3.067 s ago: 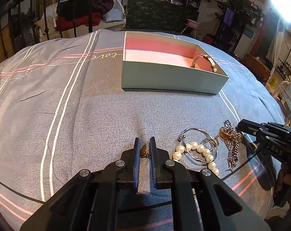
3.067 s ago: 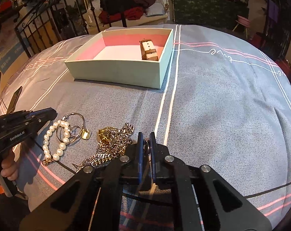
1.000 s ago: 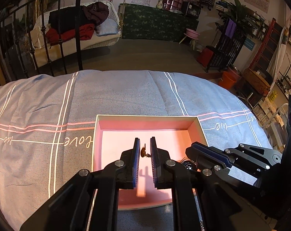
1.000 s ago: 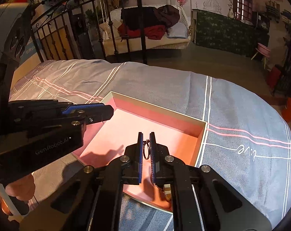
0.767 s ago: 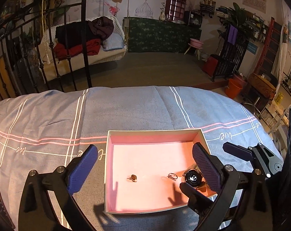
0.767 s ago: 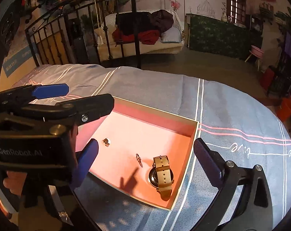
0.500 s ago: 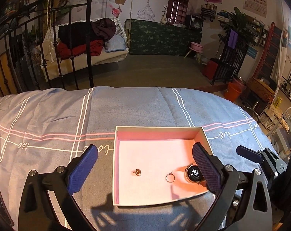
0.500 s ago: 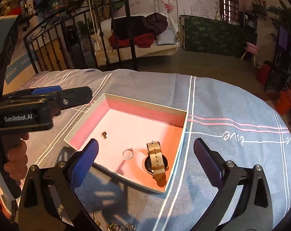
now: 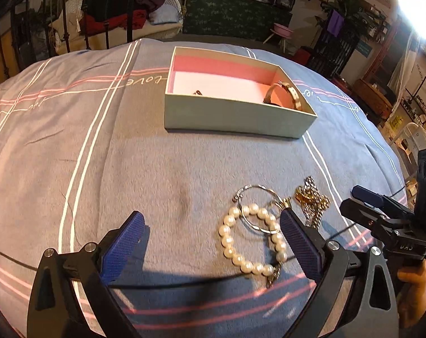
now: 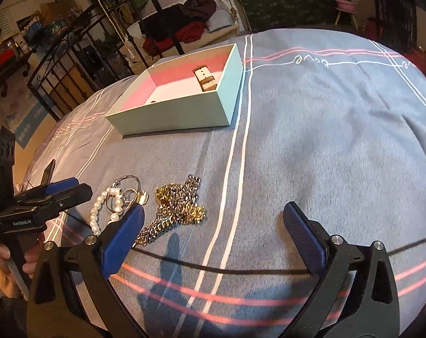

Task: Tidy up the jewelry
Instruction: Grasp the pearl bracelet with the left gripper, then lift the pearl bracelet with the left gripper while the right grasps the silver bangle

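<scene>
A pale green box (image 9: pixel 232 114) with a pink lining stands on the grey bedspread and holds a tan-strapped watch (image 9: pixel 290 97) and a small ring (image 9: pixel 197 93). It also shows in the right wrist view (image 10: pixel 170 112), with the watch (image 10: pixel 206 80) inside. A pearl bracelet (image 9: pixel 249 239), thin hoops (image 9: pixel 255 200) and a gold and silver chain pile (image 9: pixel 311 200) lie near me. My left gripper (image 9: pixel 213 242) is open and empty, low over the bedspread left of the pearls. My right gripper (image 10: pixel 215 233) is open and empty, just right of the chains (image 10: pixel 179 205) and pearls (image 10: pixel 100 211).
The bedspread (image 9: pixel 128 155) has white and pink stripes and curves down at its edges. A black iron bed rail (image 10: pixel 72 64) and a sofa with clothes (image 9: pixel 123 19) stand beyond it. The other gripper shows at the right in the left view (image 9: pixel 387 222).
Both grippers dropped their small pieces into the box and opened. They have since pulled back from over the box to low over the bedspread beside the loose jewelry.
</scene>
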Available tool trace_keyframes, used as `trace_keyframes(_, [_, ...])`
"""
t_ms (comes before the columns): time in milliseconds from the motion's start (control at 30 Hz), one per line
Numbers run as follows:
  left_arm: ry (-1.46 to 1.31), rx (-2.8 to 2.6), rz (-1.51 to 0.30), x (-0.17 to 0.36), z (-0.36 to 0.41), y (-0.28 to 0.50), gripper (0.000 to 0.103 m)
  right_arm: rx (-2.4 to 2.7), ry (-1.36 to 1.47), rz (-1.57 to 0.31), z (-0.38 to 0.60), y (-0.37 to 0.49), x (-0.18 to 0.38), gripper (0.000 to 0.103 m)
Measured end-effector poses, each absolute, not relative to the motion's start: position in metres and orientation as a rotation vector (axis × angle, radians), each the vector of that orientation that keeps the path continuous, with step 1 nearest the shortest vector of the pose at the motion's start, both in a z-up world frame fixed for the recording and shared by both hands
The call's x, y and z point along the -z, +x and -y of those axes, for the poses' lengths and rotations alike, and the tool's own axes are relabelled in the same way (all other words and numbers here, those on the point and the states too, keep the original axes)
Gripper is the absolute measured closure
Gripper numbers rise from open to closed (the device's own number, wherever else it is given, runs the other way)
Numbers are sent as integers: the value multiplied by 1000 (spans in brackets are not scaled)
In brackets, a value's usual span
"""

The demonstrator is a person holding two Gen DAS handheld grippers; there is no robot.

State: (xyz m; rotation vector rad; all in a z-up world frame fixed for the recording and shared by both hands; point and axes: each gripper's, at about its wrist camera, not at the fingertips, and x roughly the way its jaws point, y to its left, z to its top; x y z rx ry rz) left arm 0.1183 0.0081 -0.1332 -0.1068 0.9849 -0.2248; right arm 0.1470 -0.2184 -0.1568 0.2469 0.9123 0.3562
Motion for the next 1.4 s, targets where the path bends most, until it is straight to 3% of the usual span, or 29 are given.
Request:
trace_keyframes(200, [36, 256, -1047, 154, 23, 116, 11, -347, 201, -913, 210, 148, 156, 5])
trace_keyframes(300, [152, 256, -1000, 155, 35, 112, 32, -344, 185, -915, 210, 147, 156, 5])
trace_keyframes(367, [144, 268, -989, 153, 31, 111, 58, -342, 173, -918, 209, 147, 156, 5])
trace_keyframes(467, [90, 261, -986, 149, 15, 112, 81, -354, 135, -931, 199, 148, 154, 5])
trace_keyframes(700, [-48, 243, -934, 132, -20, 111, 82, -423, 27, -957, 163, 161, 148, 5])
trace_keyframes(767, [-61, 247, -902, 124, -24, 108, 92, -448, 4, -965, 154, 163, 147, 5])
trace_keyframes(1200, [-97, 222, -925, 121, -35, 114, 94, -611, -166, -997, 92, 186, 148, 5])
trace_keyframes(1233, [-116, 228, -931, 123, -39, 113, 94, -635, -145, -1002, 89, 188, 148, 5])
trace_keyframes(1300, [-143, 205, -944, 126, -45, 111, 82, -667, -138, -1025, 80, 193, 152, 5])
trace_keyframes(1400, [-172, 185, -976, 133, -53, 111, 77, -677, -160, -1041, 72, 198, 158, 5])
